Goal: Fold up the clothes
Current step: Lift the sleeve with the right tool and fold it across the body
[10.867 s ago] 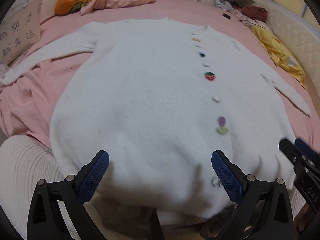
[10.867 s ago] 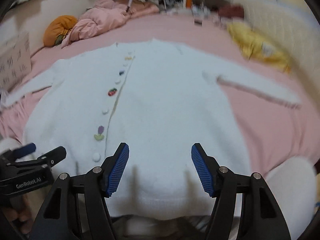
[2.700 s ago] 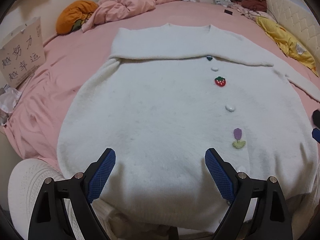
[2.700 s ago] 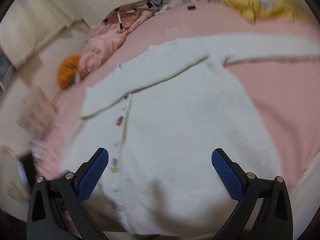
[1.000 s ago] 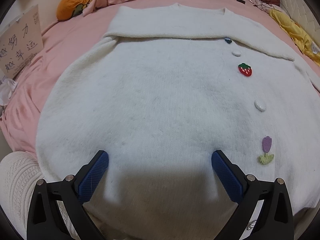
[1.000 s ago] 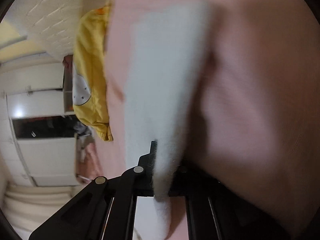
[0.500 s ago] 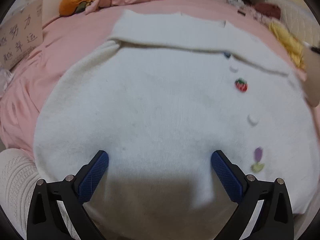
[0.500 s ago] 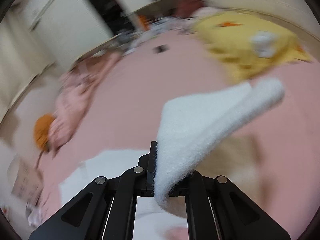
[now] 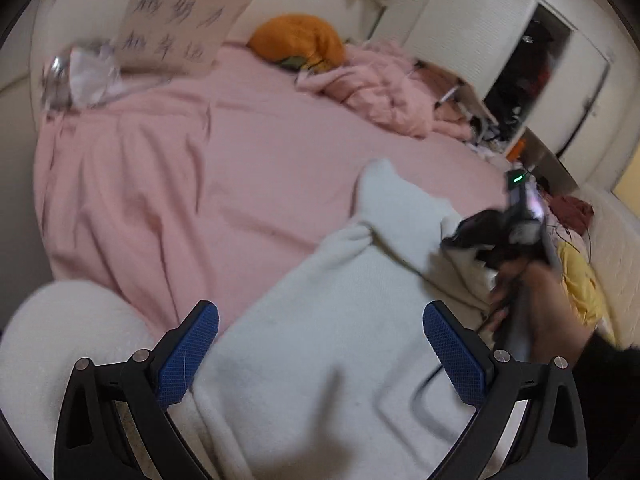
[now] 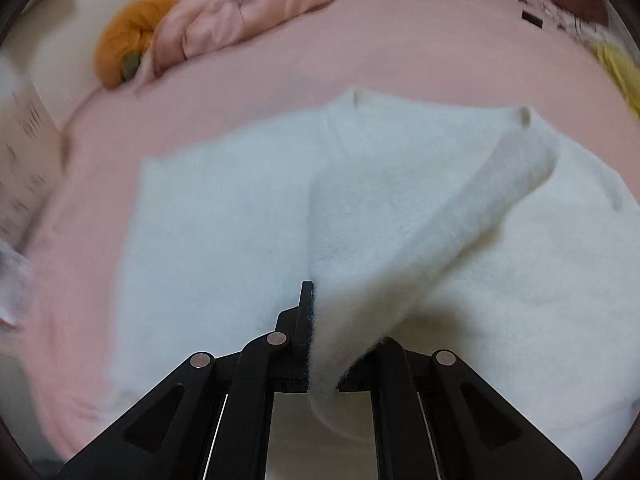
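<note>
A white fuzzy cardigan (image 10: 224, 216) lies spread on the pink bed, one sleeve folded across its chest. My right gripper (image 10: 320, 344) is shut on the other sleeve (image 10: 432, 224), which hangs lifted over the body of the cardigan. In the left wrist view the cardigan (image 9: 320, 344) fills the lower middle. My left gripper (image 9: 320, 354) is open above its near edge with nothing between the blue pads (image 9: 188, 352). The right gripper (image 9: 504, 228) and the hand holding it show blurred at the right, over the cardigan.
The pink bed sheet (image 9: 160, 160) stretches left and beyond. An orange cushion (image 9: 300, 42) and a crumpled pink quilt (image 9: 380, 88) lie at the far side. A cardboard sign (image 9: 176, 28) leans at the far left. A yellow garment (image 9: 580, 280) lies at the right.
My right gripper swung the held sleeve from the bed's right side in over the cardigan. The left gripper rolled and swung left, so the sheet and the sign now fill its view.
</note>
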The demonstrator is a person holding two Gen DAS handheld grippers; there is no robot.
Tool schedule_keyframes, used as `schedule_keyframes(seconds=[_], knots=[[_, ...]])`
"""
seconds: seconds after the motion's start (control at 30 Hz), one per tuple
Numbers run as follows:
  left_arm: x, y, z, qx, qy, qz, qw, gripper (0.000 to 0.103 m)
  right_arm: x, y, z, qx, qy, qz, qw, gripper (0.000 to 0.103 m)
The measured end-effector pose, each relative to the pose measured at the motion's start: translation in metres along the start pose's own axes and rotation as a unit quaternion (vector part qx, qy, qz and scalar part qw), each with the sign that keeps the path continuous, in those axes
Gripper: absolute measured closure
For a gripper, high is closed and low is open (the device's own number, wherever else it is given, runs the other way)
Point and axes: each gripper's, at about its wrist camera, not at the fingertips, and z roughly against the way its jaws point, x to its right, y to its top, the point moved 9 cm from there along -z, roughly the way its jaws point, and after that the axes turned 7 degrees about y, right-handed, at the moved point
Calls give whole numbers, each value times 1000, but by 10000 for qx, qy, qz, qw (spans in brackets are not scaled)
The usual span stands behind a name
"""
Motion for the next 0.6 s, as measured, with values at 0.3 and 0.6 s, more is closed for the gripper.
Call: schedule_keyframes(seconds=[0.3, 0.6], knots=[[11, -6, -9, -174, -231, -64, 9996, 0, -25, -2, -2, -342, -1022, 1590, 9814, 90], [12, -11, -11, -303, -274, 42, 9992, 0, -52, -28, 12, -373, -1913, 3396, 9202, 70]])
